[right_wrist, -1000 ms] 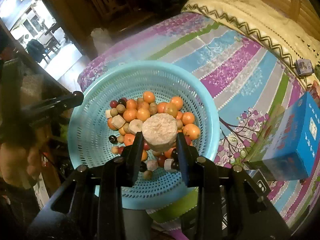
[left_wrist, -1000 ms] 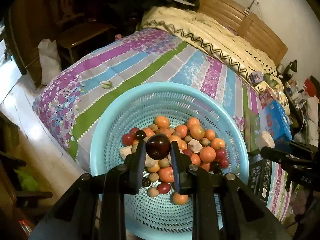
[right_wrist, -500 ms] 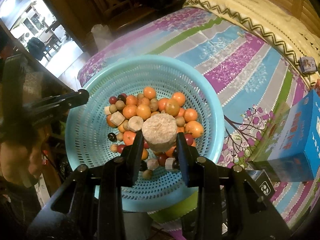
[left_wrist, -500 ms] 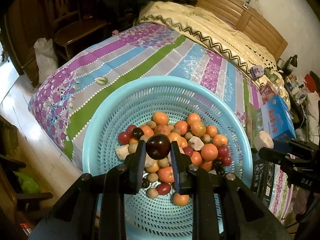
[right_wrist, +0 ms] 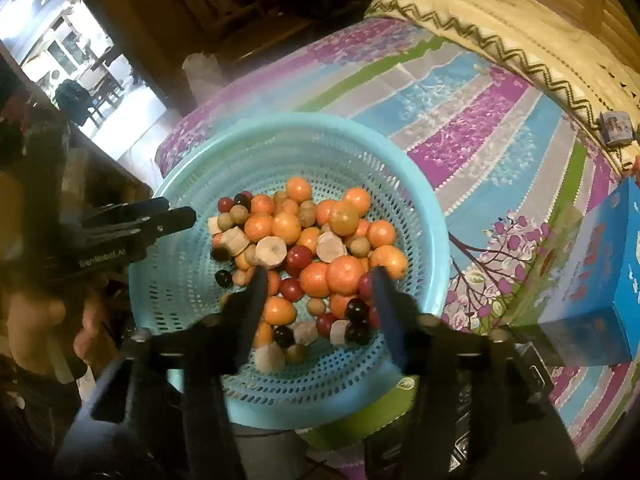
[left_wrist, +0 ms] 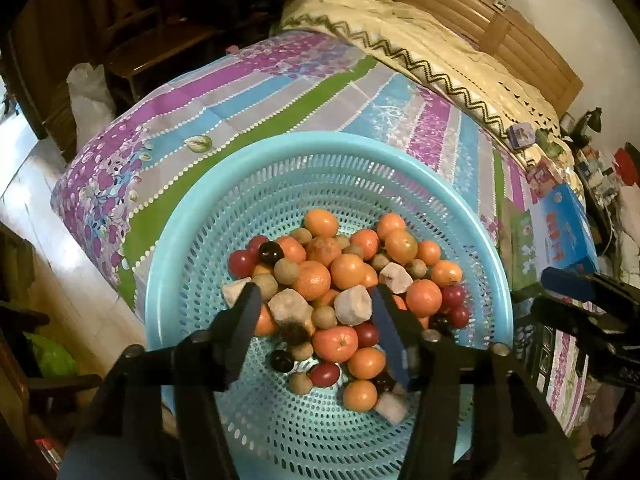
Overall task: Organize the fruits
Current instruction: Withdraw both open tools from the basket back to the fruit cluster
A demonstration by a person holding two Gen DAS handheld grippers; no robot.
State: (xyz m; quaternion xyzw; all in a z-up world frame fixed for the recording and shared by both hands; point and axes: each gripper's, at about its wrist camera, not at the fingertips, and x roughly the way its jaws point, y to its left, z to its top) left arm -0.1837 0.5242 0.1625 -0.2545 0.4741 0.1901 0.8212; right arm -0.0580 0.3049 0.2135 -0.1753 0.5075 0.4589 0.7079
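Both claws stand wide open and empty over the blue basket (left_wrist: 192,240): left claw (left_wrist: 314,300), right claw (right_wrist: 318,284). The basket sits at the near end of the bed (left_wrist: 280,92), overhanging its edge. All visible fruit lies heaped in the basket's middle: oranges (left_wrist: 348,270), red cherry tomatoes (left_wrist: 240,262), dark plums (left_wrist: 269,251), brown longan-like balls (left_wrist: 287,271) and pale cut chunks (left_wrist: 352,304), fully mixed, no grouping by kind. No loose fruit shows on the bedspread. Judgement: gathering into the basket looks done or nearly so; if sorting by type is meant, that remains entirely. A blue box (right_wrist: 600,272) stands near the bed's right edge.
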